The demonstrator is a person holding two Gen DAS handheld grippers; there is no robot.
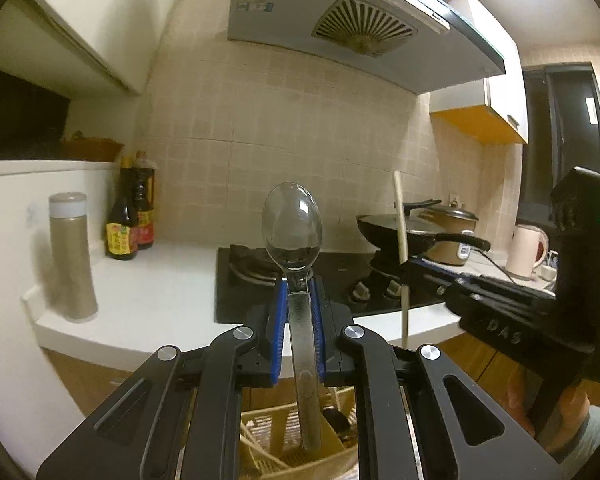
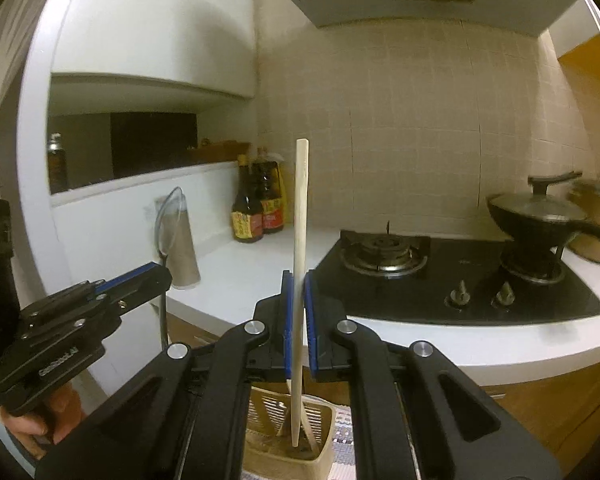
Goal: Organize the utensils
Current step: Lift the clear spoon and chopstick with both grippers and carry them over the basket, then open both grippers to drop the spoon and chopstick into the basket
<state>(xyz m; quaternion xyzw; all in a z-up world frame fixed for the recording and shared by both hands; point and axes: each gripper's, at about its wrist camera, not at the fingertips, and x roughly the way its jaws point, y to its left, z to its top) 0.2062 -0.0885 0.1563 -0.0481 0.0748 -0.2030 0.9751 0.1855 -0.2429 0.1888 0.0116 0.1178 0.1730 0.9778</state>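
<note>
— So where do you stand with the utensils?

— Your left gripper (image 1: 299, 300) has its jaws clamped on the handle of a metal spoon (image 1: 291, 227), bowl up. Your right gripper (image 2: 297, 300) is pinched tight on a single pale chopstick (image 2: 301, 216), held nearly upright. Both utensils hang in the air in front of the counter (image 1: 160, 280), with a slatted beige utensil basket (image 2: 324, 436) below the tools; at least one more stick sits in it.

— Which step is that, then?

— Judging by the layout, you're mid-carry: each piece is gripped and raised, not yet put anywhere. I can't tell which spot each is meant for.

— What does the next move ask of you?

— Keep the spoon and chopstick well apart so they don't knock, bring each over its slot, lower it straight, and only then ease the jaws off. The thin stick could pivot in the pads if you tilt it.

— And the room?

— A white counter with a black gas hob (image 2: 452, 276), a lidded pan (image 2: 540, 216) on the right burner, two sauce bottles (image 2: 256, 208) and a tall flask (image 1: 71, 256) by the tiled wall, and a range hood overhead.
</note>
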